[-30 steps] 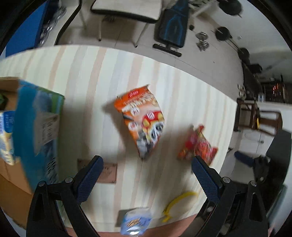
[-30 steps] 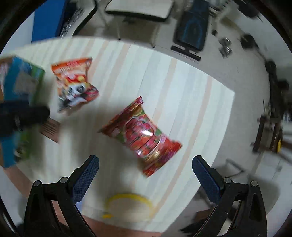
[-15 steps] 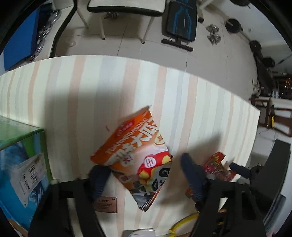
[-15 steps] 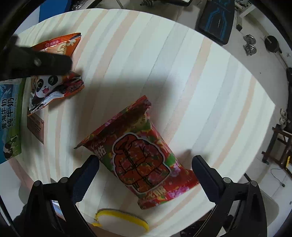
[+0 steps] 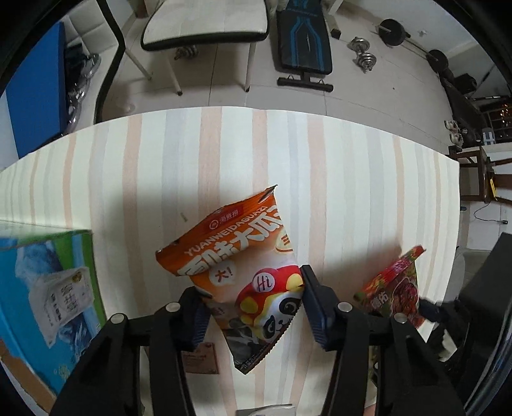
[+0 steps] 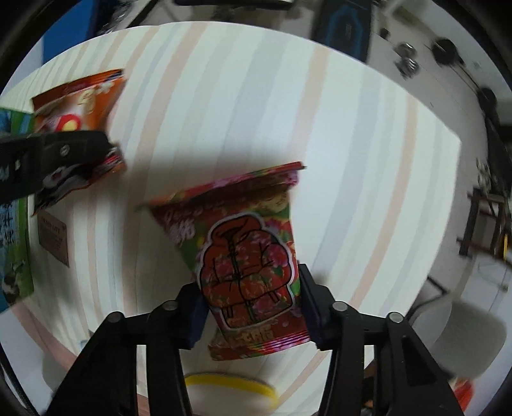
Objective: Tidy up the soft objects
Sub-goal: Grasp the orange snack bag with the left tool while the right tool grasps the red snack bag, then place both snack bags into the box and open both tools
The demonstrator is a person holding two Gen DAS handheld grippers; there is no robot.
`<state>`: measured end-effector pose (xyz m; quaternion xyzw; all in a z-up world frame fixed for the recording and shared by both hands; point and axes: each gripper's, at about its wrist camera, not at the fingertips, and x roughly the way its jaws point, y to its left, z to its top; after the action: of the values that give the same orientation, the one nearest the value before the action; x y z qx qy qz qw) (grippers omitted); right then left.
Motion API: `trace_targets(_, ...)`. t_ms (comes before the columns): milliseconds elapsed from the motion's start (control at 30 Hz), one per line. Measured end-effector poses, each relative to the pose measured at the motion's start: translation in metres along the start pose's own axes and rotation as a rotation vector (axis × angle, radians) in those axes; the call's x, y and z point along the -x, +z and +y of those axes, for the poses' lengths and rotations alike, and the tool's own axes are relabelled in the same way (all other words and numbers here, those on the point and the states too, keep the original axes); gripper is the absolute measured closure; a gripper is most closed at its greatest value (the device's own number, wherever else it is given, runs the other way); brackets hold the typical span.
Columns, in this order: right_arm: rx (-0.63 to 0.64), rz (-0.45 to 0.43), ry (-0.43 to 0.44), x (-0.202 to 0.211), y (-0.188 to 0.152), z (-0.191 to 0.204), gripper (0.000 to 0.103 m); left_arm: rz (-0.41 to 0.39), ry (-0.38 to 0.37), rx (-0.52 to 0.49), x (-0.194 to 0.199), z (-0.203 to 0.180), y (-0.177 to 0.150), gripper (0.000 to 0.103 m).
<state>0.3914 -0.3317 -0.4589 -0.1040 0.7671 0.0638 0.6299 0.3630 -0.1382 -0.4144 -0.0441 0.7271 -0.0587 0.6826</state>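
An orange snack bag [image 5: 236, 256] with a panda print lies on the striped table [image 5: 224, 153]. My left gripper [image 5: 248, 283] points straight down over it. Its jaws are closing, and both pads touch the bag's sides. A red flowered snack bag [image 6: 246, 256] lies further right, between the fingers of my right gripper [image 6: 244, 278]. Those jaws are closing too, with the pads against the bag's edges. The left wrist view shows the red bag [image 5: 400, 284] at the right. The right wrist view shows the orange bag [image 6: 80, 102] under a left finger [image 6: 67, 150].
A blue and green milk carton box [image 5: 48, 297] stands at the table's left. A small brown card [image 5: 200, 356] lies near it. A yellow band [image 6: 230, 384] rests by the near edge. Beyond the far edge are a chair [image 5: 204, 25] and a weight bench [image 5: 304, 44].
Both grippers came down over their bags and their jaws narrowed from wide open to touching the bags' sides. The left one also shifted over the orange bag.
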Motion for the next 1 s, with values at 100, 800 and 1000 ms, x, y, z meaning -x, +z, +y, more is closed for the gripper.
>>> trace_targets(100,-0.121,0.030,0.056,-0.004,-0.016,-0.006,0.055,-0.014,-0.020,-0.010,0.007,0.000,-0.011,0.055)
trace_targets(800,-0.242,-0.314,0.366,0.166,-0.130,0.150,0.055,-0.235,0.036,-0.129,0.185,0.154,-0.151,0.055)
trace_targets(1000,-0.236,-0.267,0.485,0.165,-0.090,0.267,0.055,-0.202,0.156,-0.074,0.189,0.260,-0.157,0.055)
